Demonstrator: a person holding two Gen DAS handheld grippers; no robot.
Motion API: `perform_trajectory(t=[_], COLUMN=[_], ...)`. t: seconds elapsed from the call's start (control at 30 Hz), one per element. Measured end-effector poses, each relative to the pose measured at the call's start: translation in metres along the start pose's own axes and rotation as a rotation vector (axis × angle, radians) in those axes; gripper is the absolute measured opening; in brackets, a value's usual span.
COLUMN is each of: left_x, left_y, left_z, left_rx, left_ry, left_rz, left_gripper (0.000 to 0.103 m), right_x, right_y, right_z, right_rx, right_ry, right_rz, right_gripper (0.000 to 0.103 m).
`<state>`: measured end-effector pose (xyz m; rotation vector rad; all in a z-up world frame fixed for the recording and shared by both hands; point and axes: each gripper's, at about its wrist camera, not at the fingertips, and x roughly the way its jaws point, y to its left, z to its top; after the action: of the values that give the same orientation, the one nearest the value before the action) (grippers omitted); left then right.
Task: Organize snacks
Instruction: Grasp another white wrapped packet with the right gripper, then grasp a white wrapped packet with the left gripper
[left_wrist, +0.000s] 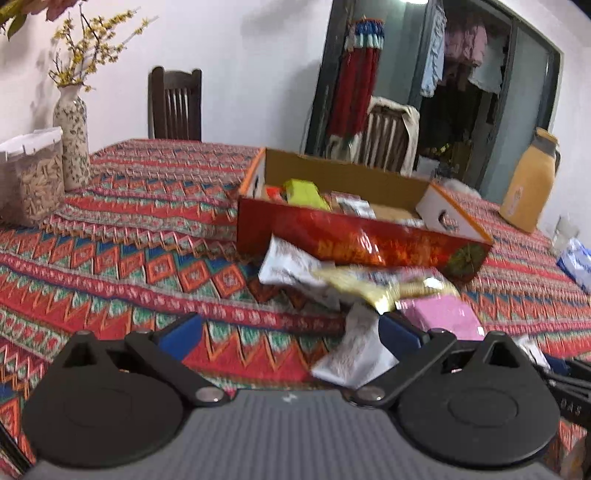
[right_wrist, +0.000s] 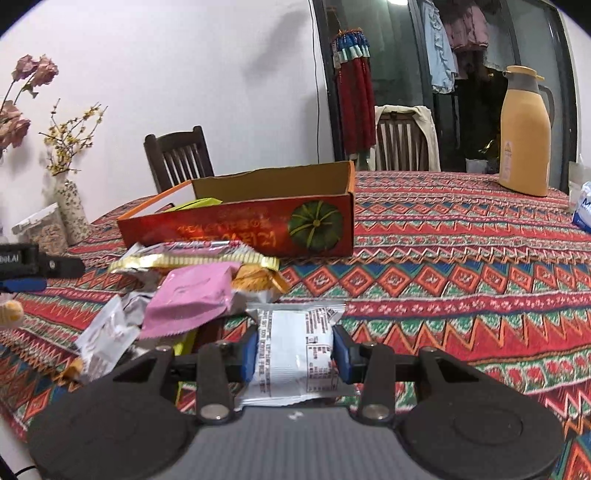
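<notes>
**Left wrist view and right wrist view: one snack packet gripped, the heap waiting beside the box**

Left wrist view: the left hand-held gripper (left_wrist: 288, 332) stands wide open over the patterned cloth of the bench (left_wrist: 129, 229), with nothing pressed between its blue pads. A crumpled white wrapper (left_wrist: 351, 354) lies just inside its right-hand finger; whether they touch I cannot tell. Beyond it sits a loose heap of snacks: a white packet (left_wrist: 288, 266), a gold-edged packet (left_wrist: 373, 286) and a pink packet (left_wrist: 439, 314), all close against the front wall of the red cardboard box (left_wrist: 369, 240). Inside the box a yellow-green packet (left_wrist: 306, 192) and a few other wrappers are visible. A flowered vase (left_wrist: 74, 144) and a clear container of seeds (left_wrist: 33, 177) stand far left, an orange thermos jug (left_wrist: 530, 184) far right.

Right wrist view: the right hand-held gripper (right_wrist: 295, 354) is partly closed, its blue pads pressing both sides of a white snack packet with printed text (right_wrist: 293, 350). That packet sits low over the bench, just right of the heap. The pink packet (right_wrist: 192, 299) lies on top there, with the gold-edged one (right_wrist: 199, 258) behind it, near the box (right_wrist: 240, 232) with its green pumpkin print. The left gripper's tip (right_wrist: 33, 273) pokes in at the left edge.
</notes>
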<state>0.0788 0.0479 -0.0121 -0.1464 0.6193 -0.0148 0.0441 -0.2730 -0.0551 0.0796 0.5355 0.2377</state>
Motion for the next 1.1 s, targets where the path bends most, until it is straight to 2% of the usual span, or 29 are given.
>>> perform_trajectory(t=[0.13,0.33,0.53,0.67,0.7,0.8,0.83,0.93,1.1], left_x=[-0.004,-0.009,0.006,0.014,0.015,0.015,0.014,0.011,0.005], left_y=[-0.011,-0.044,-0.066,-0.068,-0.068,-0.065,-0.063,-0.059,-0.053], left_z=[-0.009,-0.023,-0.037,-0.043,-0.044,-0.045,-0.044,-0.044,-0.043], left_rx=[0.028,0.15,0.211,0.211,0.205,0.179,0.165,0.15,0.141], left_ry=[0.027,0.024,0.073,0.079,0.076,0.087,0.092,0.083,0.07], left_rz=[-0.044,-0.121,-0.133,-0.134,-0.132,-0.154,-0.167,-0.178,-0.185], left_gripper=[0.103,0.103,0.103,0.103,0.101,0.078,0.073,0.065,0.058], right_x=[-0.005,-0.013,-0.016,-0.018,-0.018,-0.019,-0.019,-0.02,-0.019], right_y=[-0.002,-0.006,-0.009,-0.011,-0.011,-0.011,-0.011,-0.009,-0.006], right_z=[-0.004,-0.008,-0.011,-0.012,-0.012,-0.012,-0.012,-0.013,-0.013], right_rx=[0.012,0.024,0.032,0.037,0.038,0.039,0.039,0.037,0.031], right_ry=[-0.003,-0.011,-0.013,-0.015,-0.014,-0.014,-0.014,-0.015,-0.012], right_rz=[0.008,0.018,0.03,0.037,0.037,0.042,0.044,0.049,0.052], right_gripper=[0.04,0.04,0.04,0.041,0.041,0.041,0.041,0.041,0.041])
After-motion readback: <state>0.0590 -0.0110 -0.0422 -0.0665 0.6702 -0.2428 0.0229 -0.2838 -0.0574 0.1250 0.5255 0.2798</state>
